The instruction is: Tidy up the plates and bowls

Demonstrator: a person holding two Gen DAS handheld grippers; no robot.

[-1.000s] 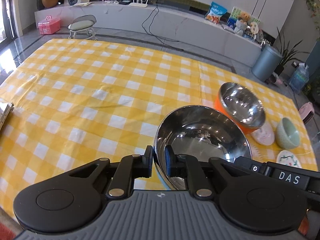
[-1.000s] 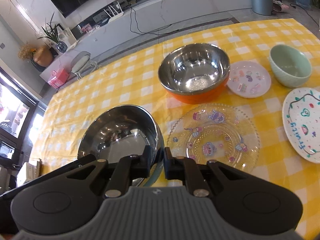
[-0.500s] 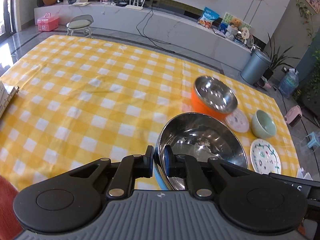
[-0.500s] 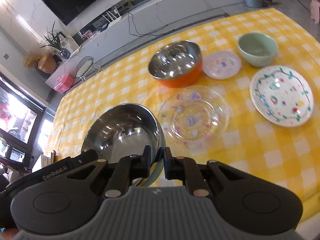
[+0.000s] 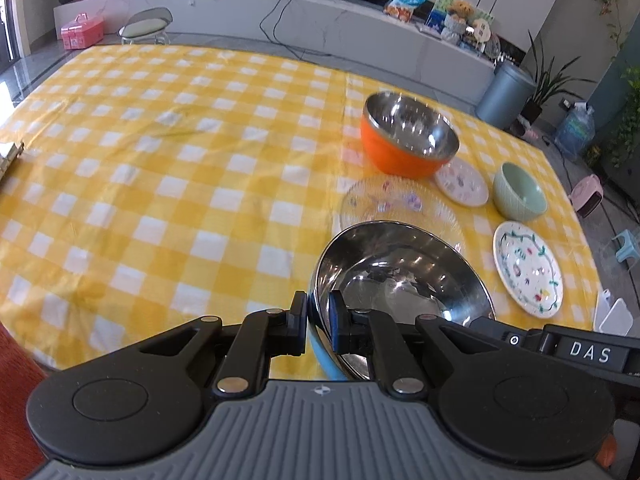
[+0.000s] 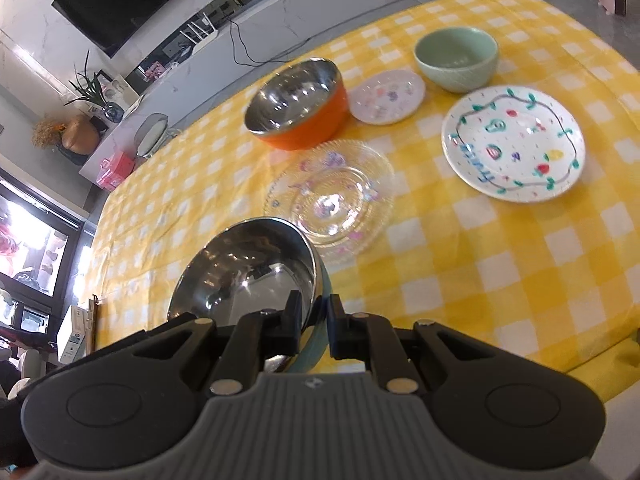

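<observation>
A large steel bowl with a light-blue outside (image 5: 400, 276) (image 6: 248, 276) hangs over the yellow checked table, carried by both grippers. My left gripper (image 5: 319, 322) is shut on its left rim. On the opposite rim my right gripper (image 6: 314, 322) is shut too. Just beyond the bowl lies a clear glass plate (image 5: 394, 204) (image 6: 332, 192). Farther off stand an orange bowl with a steel inside (image 5: 408, 136) (image 6: 298, 104), a small pale patterned plate (image 5: 462, 182) (image 6: 388, 96), a green bowl (image 5: 520, 196) (image 6: 456, 58) and a white painted plate (image 5: 528, 268) (image 6: 514, 146).
The yellow checked tablecloth (image 5: 160, 168) stretches wide and bare to the left in the left wrist view. Its near edge (image 6: 600, 364) drops off at the lower right in the right wrist view. A grey bin (image 5: 506, 94) and a low marble shelf (image 5: 320, 24) stand beyond the table.
Both grippers have pulled back toward the near edge with the steel bowl still held. The orange bowl, glass plate and other dishes now sit farther away in both views.
</observation>
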